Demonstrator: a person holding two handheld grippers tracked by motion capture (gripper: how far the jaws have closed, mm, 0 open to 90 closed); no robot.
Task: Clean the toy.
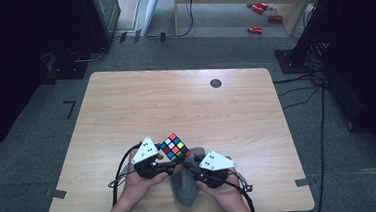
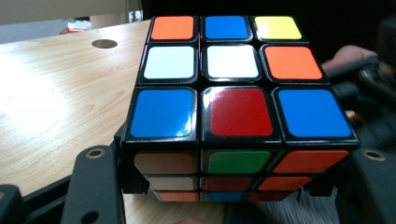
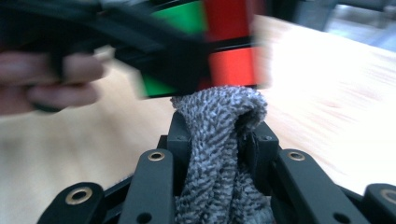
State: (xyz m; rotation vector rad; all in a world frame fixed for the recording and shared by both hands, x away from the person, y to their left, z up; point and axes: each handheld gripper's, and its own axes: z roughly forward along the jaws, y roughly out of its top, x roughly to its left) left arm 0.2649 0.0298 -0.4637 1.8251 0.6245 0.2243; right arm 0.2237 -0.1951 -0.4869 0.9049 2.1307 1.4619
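A scrambled Rubik's cube [image 1: 174, 146] is held above the near part of the wooden table [image 1: 176, 107] by my left gripper [image 1: 166, 163], which is shut on it. In the left gripper view the cube [image 2: 233, 93] sits squeezed between the two black jaws. My right gripper [image 1: 196, 164] is shut on a grey knitted cloth [image 1: 185, 186], whose bunched end [image 3: 219, 126] presses up against the underside of the cube [image 3: 224, 60]. The rest of the cloth trails down to the table's front edge.
A round grommet [image 1: 216, 83] is set into the table's far right part. Red objects [image 1: 259, 8] lie on the floor beyond, near a wooden panel. Cables [image 1: 300, 85] run along the floor at the right. Dark equipment stands on both sides.
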